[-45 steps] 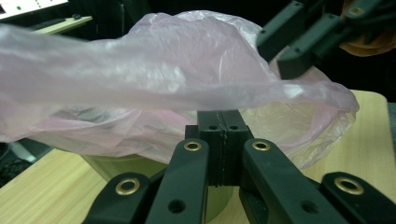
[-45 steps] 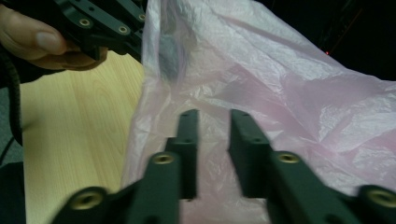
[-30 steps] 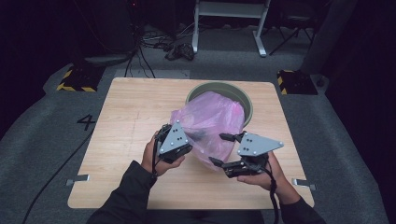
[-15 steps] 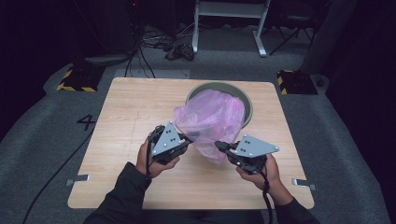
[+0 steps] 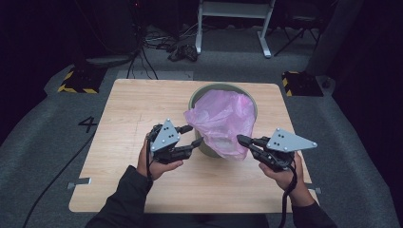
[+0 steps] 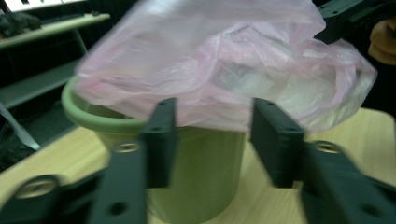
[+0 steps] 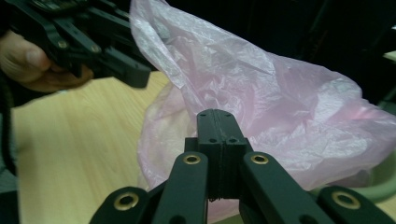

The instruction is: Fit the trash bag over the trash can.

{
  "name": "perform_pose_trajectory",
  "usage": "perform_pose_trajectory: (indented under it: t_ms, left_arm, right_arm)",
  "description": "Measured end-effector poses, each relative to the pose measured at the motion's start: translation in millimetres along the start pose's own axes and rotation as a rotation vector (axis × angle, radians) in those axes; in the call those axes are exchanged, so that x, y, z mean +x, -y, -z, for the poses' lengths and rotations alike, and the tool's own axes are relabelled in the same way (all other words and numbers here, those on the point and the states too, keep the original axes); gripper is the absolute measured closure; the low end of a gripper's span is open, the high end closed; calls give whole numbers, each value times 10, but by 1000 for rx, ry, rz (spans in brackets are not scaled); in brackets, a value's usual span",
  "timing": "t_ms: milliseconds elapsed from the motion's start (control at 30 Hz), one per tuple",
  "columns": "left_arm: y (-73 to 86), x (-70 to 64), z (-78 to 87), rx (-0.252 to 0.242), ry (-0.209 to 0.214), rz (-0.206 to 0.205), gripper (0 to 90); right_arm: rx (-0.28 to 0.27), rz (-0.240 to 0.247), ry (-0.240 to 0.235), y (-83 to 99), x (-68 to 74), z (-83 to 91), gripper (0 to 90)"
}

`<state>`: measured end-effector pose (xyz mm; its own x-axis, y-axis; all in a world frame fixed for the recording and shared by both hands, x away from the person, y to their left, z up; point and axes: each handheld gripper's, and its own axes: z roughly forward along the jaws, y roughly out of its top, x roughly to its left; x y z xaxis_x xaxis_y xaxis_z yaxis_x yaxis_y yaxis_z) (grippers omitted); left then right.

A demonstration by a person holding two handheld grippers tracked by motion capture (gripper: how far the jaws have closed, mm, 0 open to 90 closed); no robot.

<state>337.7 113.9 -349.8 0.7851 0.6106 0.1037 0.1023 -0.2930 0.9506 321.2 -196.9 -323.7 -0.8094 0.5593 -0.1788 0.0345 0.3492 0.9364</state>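
Observation:
A green bin (image 5: 223, 87) stands on the wooden table (image 5: 128, 118) with a pink plastic bag (image 5: 221, 118) bunched over its mouth and hanging down its near side. My left gripper (image 5: 195, 135) is open just left of the bin, jaws pointing at it. In the left gripper view the open left gripper (image 6: 212, 135) frames the bin wall (image 6: 196, 177) below the bag (image 6: 210, 60). My right gripper (image 5: 240, 138) is shut beside the bag's lower right edge. In the right gripper view the right gripper (image 7: 217, 116) is closed in front of the bag (image 7: 261, 84), with no plastic seen between the jaws.
Bare table lies to the left of and in front of the bin. Around the table the floor is grey carpet, with cables and a white desk frame (image 5: 233, 19) at the back. Yellow-black striped blocks (image 5: 76, 80) sit near the far table corners.
My right gripper has pulled back to the right, away from the bag's front. The left gripper shifted slightly left. The bag has settled lower over the bin's near side.

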Motion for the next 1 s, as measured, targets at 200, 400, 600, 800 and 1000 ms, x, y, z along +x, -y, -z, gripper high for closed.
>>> perform_pose_trajectory:
  t_ms: [200, 400, 600, 800, 1000]
  left_arm:
    - [2, 31, -77, -5, -8, 95, 169]
    - [-135, 100, -149, -25, 29, 137, 158]
    - [-218, 114, -286, -2, -90, 117, 394]
    - [-217, 196, -292, -1, -137, 50, 814]
    - [-238, 275, -167, -16, -154, 11, 890]
  right_arm:
    - [3, -7, 23, 22, -60, 17, 900]
    - [-31, 10, -58, 32, -72, 97, 900]
    - [-42, 29, -76, 11, -43, 158, 900]
    - [-63, 10, -63, 5, -103, 244, 900]
    - [-65, -23, -2, 29, -196, 301, 900]
